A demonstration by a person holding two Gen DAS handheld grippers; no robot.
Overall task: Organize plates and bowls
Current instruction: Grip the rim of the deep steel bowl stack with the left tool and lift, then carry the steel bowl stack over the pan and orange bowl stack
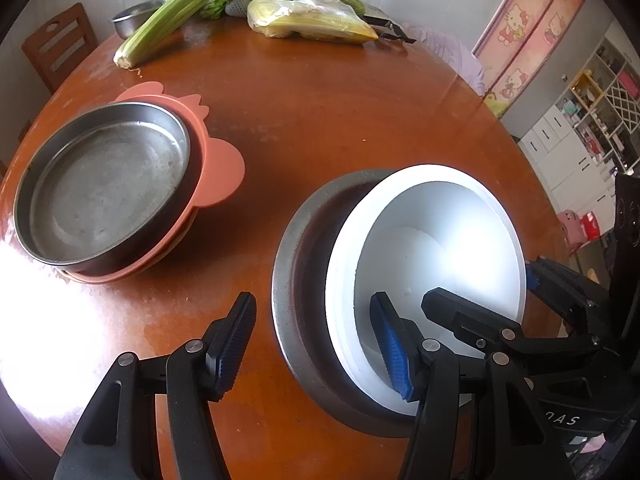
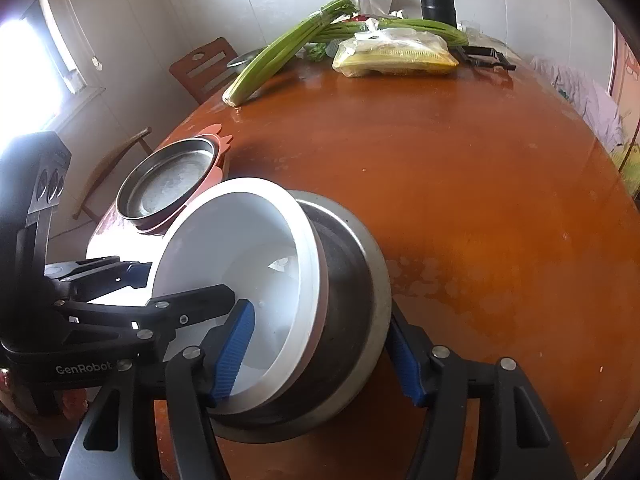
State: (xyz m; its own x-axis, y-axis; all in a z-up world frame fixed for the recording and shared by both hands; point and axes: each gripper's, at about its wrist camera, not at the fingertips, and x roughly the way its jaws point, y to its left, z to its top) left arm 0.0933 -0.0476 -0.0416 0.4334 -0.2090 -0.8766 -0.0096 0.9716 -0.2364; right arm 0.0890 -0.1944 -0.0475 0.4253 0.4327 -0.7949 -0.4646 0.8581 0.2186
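Two piles are taking shape on the round wooden table (image 1: 340, 120): a steel pan (image 1: 106, 184) already sits nested on the pink plates (image 1: 224, 168), looking settled. Nearer, a white bowl (image 2: 240, 264) leans tilted inside the steel bowl (image 2: 360, 320), not yet seated flat. The right gripper (image 2: 320, 356) clamps across both bowls; the left gripper (image 1: 316, 344) straddles their near rims, released. Seating the bowl seemingly remains.

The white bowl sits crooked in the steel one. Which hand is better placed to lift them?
Right, probably: the right gripper spans white bowl and steel bowl, pads against both walls. On the left gripper the outer finger stands apart from the steel rim.
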